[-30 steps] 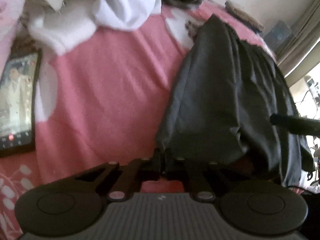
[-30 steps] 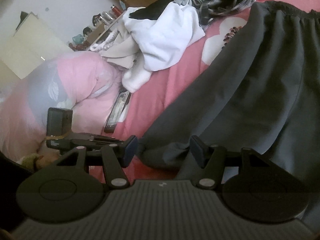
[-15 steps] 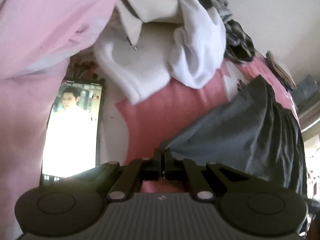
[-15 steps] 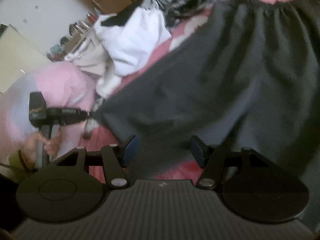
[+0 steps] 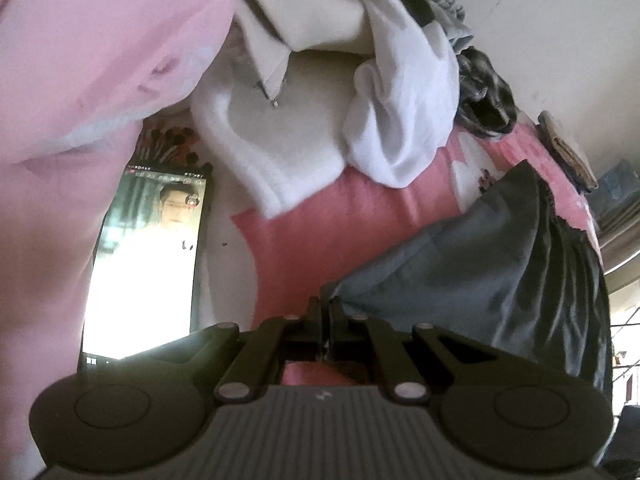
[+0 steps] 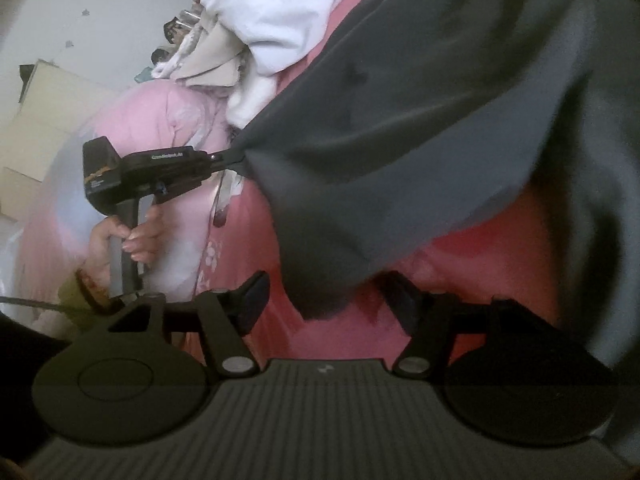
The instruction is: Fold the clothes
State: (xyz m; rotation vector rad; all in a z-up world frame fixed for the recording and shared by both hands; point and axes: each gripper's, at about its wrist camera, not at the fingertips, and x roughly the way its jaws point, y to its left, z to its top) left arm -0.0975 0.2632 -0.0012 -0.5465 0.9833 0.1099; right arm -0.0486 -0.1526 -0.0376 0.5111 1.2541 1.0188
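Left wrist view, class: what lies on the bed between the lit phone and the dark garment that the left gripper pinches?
In the left wrist view, only bare pink bedspread separates the phone from the dark garment in the left gripper.

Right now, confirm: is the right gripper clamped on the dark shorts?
No: the right gripper stands open, with the dark shorts hanging loose between its fingers.

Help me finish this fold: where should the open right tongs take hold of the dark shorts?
Take the drooping free corner of the dark shorts, hanging between the right tongs. Come straight in from below, since its hem already hangs there. The left tongs already pinch the other corner.
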